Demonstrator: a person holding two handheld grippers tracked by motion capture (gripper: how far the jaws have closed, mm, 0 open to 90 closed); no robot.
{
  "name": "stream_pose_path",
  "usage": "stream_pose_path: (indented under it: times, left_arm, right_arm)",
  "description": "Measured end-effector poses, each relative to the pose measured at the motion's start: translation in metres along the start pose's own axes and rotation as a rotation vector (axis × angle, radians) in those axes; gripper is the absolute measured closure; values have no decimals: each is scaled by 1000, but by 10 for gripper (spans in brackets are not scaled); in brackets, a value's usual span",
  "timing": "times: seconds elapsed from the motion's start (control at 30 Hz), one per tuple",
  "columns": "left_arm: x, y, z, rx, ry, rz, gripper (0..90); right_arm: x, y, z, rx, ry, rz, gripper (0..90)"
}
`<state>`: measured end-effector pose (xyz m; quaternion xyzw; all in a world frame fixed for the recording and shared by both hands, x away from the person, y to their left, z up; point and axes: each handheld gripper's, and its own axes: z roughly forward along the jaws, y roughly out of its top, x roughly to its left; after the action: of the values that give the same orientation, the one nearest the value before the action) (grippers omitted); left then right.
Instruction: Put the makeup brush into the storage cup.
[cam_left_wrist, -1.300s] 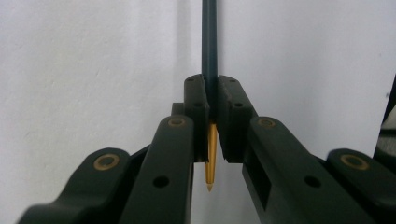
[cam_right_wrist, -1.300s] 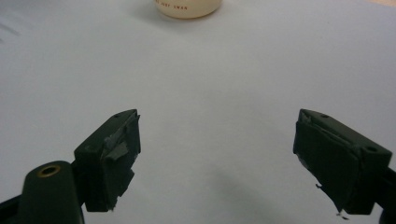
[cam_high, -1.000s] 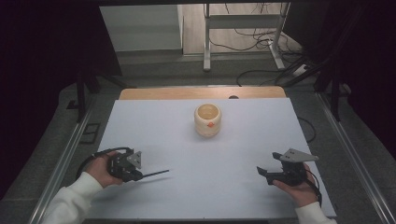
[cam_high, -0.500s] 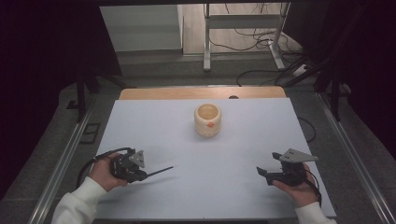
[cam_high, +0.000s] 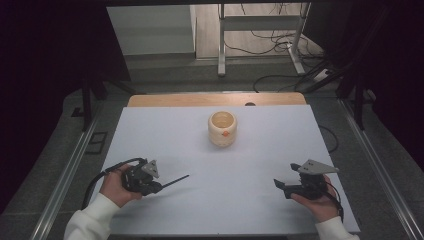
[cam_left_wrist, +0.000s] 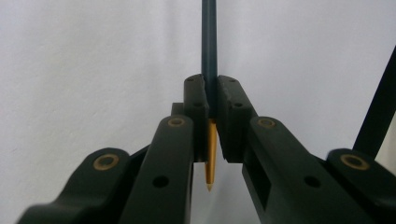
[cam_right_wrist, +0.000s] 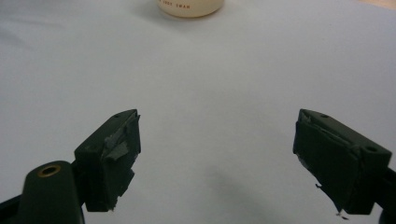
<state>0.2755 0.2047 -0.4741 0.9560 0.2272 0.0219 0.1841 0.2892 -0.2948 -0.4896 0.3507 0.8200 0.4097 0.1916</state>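
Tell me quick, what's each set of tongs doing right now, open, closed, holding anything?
Left tongs: closed on a dark pencil, its sharpened tip pointing back toward the hand.
Right tongs: open, holding nothing.

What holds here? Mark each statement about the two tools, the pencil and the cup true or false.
1. The left tool is shut on a dark pencil. True.
2. The right tool grips the cup. False: its jaws stand wide open with nothing between them.
3. The cream cup stands upright on the white table. True.
4. The pencil's sharpened tip points away from the hand. False: in the left gripper view the tip points back toward the hand.
5. The cup lies between the right tool's jaws. False: it stands well beyond them.
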Motion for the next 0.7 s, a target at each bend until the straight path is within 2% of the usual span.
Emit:
stream_pose_path:
  times: [0.2,0.53,0.7]
  left_arm:
    - [-2,5,3,-13,-1,-33,836]
    - [-3,11,7,-16,-5,-63,837]
    - [-3,15,9,-17,-11,-78,837]
  right_arm:
    - [1,1,1,-1,-2,-3,159]
    - [6,4,2,1,1,-16,160]
    - [11,8,5,4,3,-39,160]
